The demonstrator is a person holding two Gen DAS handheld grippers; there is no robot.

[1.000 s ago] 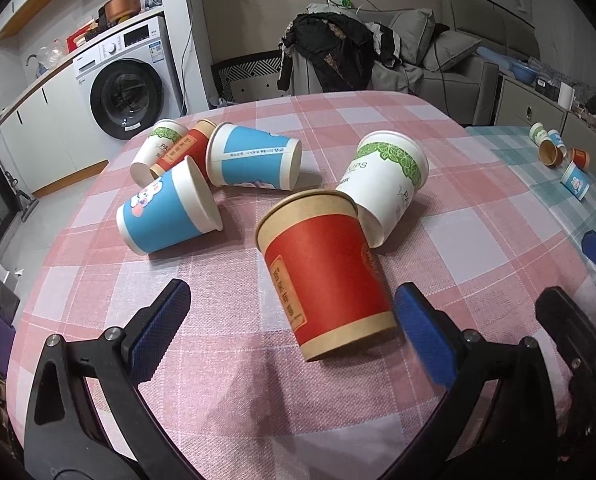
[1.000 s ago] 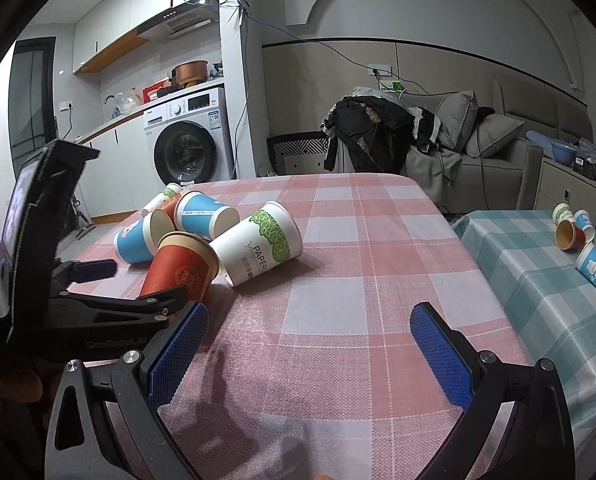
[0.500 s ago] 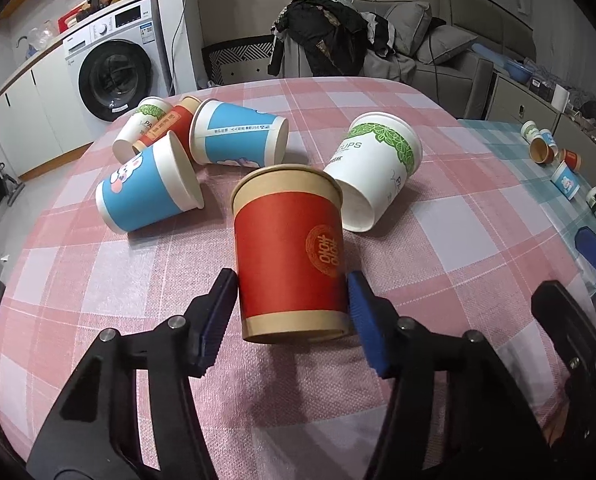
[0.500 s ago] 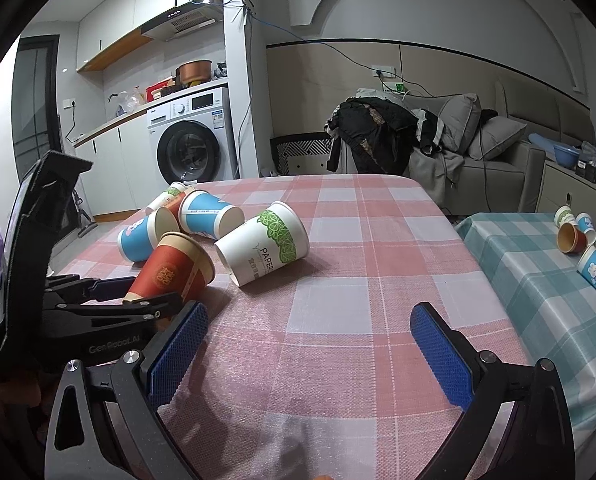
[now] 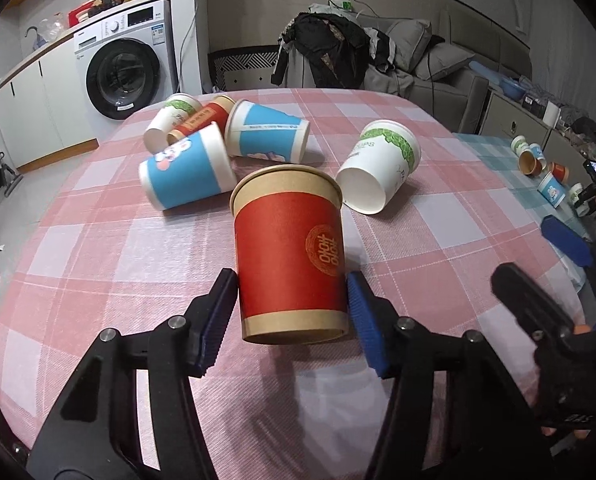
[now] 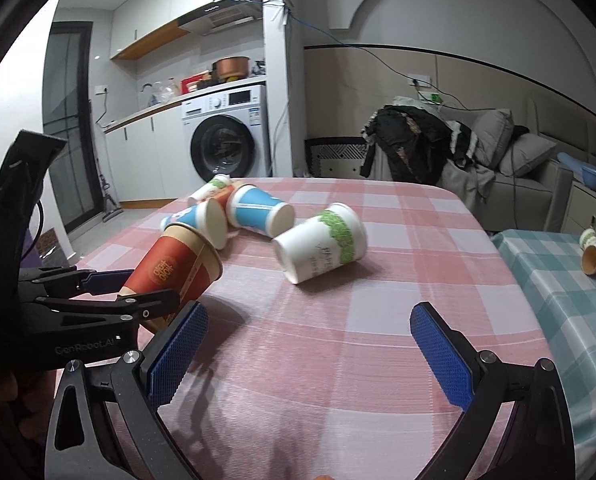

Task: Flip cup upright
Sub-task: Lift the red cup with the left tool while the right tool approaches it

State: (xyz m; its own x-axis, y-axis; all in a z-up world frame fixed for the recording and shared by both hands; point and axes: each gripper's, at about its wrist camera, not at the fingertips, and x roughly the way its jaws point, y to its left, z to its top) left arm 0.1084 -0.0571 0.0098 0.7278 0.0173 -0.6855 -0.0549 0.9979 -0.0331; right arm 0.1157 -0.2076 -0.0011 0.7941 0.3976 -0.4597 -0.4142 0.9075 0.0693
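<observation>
Left gripper now clamping red cup, tilted off table, right gripper still wide

A home, open kitchen running into living room. Washing machine built under a counter with white cabinets, range hood above, copper pot on top. Grey sofa heaped with clothes beyond the far edge of the pink checked tabletop.

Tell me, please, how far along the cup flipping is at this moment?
Done: no cup stands upright. In hand: the left hand-held gripper clamps the red cup, tilted with its base raised. Left: standing it up; the white cup and others lie sideways. The right hand-held gripper waits open.
</observation>
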